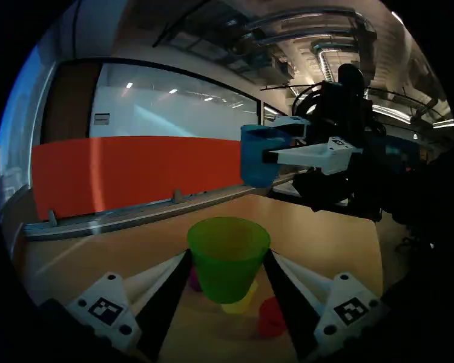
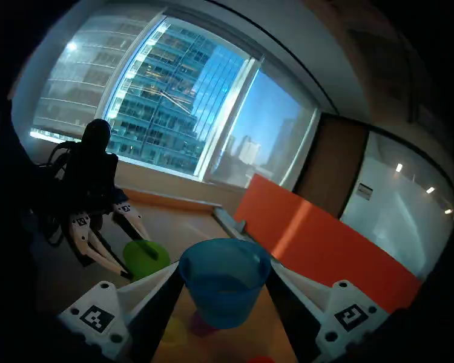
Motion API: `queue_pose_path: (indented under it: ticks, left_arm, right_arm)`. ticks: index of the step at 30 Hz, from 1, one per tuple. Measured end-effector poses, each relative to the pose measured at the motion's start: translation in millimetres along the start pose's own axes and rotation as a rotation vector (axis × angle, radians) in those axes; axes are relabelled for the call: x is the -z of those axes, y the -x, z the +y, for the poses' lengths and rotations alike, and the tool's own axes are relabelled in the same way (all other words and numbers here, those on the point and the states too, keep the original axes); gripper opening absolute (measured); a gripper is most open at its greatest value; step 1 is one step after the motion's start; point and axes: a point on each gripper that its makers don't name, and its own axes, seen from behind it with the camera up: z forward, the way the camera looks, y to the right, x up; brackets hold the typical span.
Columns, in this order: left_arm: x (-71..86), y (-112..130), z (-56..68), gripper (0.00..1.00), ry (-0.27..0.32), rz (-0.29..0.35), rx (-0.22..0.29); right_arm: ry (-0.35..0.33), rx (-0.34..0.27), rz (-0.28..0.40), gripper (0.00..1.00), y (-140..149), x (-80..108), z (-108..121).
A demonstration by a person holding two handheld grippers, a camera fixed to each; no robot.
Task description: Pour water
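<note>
Green cup (image 1: 229, 257) in the foreground, pinched by the left gripper (image 1: 229, 254). Its jaws are closed to the cup's width, one pressing each side of the wall below the rim. The cup stands upright and looks empty, its mouth facing up, evidently presented as the receiver.

Beyond it, higher and to the right in the left gripper view, a blue cup (image 1: 260, 154) is held by the right gripper (image 1: 269, 155). Those jaws likewise clamp it from both sides. It is level, not tipped, so the pour appears not yet begun. In the right gripper view a pale line inside the blue cup may be a water level, though that cannot be told for certain.

The two cups are apart, the blue one raised above the green. The likely next move is to bring its lip over the green mouth before tilting. A tilt made too early would spill onto the counter (image 1: 324, 230).

Both cups hang clear of the wooden counter. Below the green one sit a yellow cup (image 1: 242, 302), a red cup (image 1: 269, 314) and a purple piece (image 1: 195, 279), left aside. An orange panel (image 1: 136, 169) and glass walls close the scene, with a window (image 2: 184, 109) onto towers.
</note>
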Motion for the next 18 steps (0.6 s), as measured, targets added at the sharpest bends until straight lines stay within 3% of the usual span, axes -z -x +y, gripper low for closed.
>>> queue_pose_path:
  ticks: [18]
  left_arm:
    - [-1.8, -1, 5.2, 0.84, 0.009, 0.017, 0.005]
  right_arm:
    - [0.019, 0.147, 0.022, 0.9, -24, -17.4, 14]
